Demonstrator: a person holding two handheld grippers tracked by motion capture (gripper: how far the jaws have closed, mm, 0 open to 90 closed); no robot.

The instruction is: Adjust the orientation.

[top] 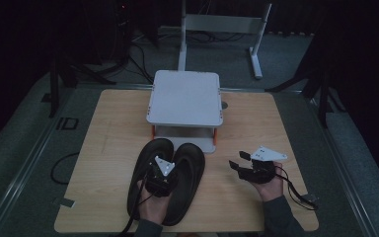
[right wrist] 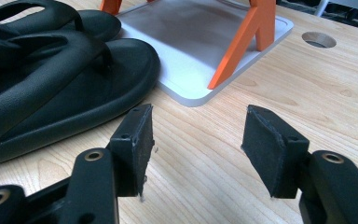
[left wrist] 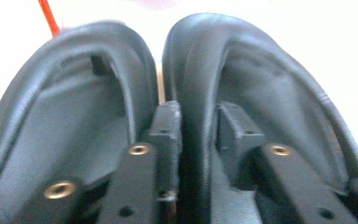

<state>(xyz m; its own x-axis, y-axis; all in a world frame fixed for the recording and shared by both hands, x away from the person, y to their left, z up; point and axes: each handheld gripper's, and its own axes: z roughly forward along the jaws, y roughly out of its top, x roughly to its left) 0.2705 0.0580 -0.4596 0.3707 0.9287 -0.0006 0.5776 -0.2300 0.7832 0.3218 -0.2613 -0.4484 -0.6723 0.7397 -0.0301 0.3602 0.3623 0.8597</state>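
A: Left gripper (top: 159,174)?
B: Lower centre of the high view, jaws clamped on the inner rim of the right slipper (left wrist: 261,93), beside the left slipper (left wrist: 65,107); likely a firm pinch, view is blurry.
A: Right gripper (right wrist: 196,135)?
B: Jaws apart, holding nothing, over the table (right wrist: 307,93), lower right.

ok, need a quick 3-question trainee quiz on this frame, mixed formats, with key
1. True or false: the right gripper is open above the bare light wooden table.
2. What do the left gripper jaws close on?
A) an orange leg of the white stand
B) the inner rim of a black rubber sandal
C) a loose cable
3. How many black rubber sandals lie on the table?

Key: 1 true; 2 B; 3 two.
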